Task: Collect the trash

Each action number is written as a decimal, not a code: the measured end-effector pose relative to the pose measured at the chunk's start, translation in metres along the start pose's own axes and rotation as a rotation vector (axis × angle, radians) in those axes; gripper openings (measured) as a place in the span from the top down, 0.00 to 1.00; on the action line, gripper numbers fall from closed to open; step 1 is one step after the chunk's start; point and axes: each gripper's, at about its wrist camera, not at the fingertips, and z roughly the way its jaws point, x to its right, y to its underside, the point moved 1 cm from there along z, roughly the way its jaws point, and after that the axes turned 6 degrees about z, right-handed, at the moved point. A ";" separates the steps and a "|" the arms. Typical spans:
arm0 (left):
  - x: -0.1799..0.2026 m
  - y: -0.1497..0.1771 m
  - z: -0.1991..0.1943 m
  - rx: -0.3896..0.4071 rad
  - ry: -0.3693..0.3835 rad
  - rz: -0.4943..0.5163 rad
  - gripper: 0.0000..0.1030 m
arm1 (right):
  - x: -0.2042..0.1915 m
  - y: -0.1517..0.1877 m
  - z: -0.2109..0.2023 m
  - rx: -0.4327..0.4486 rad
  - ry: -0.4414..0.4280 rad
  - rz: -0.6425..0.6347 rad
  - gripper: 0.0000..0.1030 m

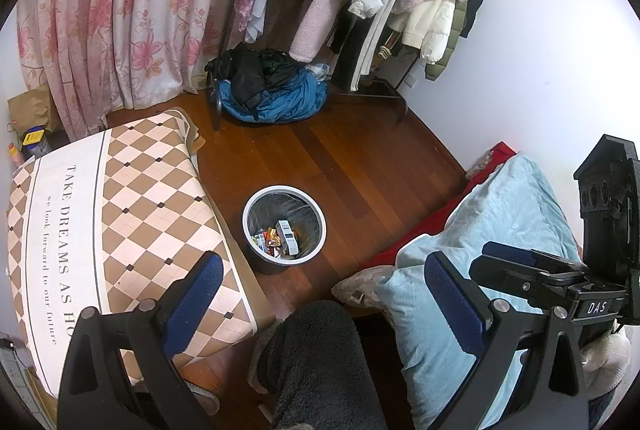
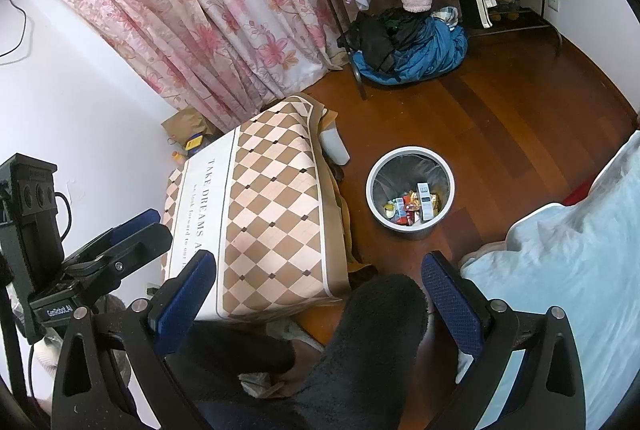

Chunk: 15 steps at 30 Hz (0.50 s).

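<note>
Both the left claw point(image 1: 320, 290) and right claw point(image 2: 318, 290) hang spread and empty near the round grey lined wastebasket point(image 1: 256, 199) of wrappers, so scanning the checkered-cloth surface point(image 1: 152, 190) left of it seems wise.

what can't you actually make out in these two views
- Trash bin contents: wrappers and a white box, print too small in both views.
- Under the checkered table cover: hidden by the cloth.
- Brown paper bag by the curtain: partly behind the curtain, cut by the left wrist view's edge.
- Clothes rack top: cut off.

Both wrist views high above bin point(image 1: 284, 228)
</note>
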 end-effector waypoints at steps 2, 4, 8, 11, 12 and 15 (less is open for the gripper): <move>0.000 0.000 0.000 0.000 -0.003 0.000 0.00 | -0.001 0.000 0.000 0.000 0.000 0.002 0.00; -0.001 0.000 0.000 0.000 0.000 0.000 0.00 | -0.001 0.001 0.000 -0.001 0.000 0.002 0.00; -0.001 0.000 0.000 0.000 -0.002 0.001 0.00 | -0.002 0.002 0.000 0.002 0.000 0.003 0.00; -0.002 0.001 -0.001 0.000 -0.002 0.002 0.00 | -0.002 0.002 0.000 0.001 0.001 0.005 0.00; -0.002 0.001 -0.001 0.002 -0.004 0.002 0.00 | -0.003 0.002 0.000 0.001 0.001 0.004 0.00; -0.002 0.000 -0.003 0.009 -0.009 -0.007 0.00 | -0.002 0.002 0.001 0.001 0.001 0.003 0.00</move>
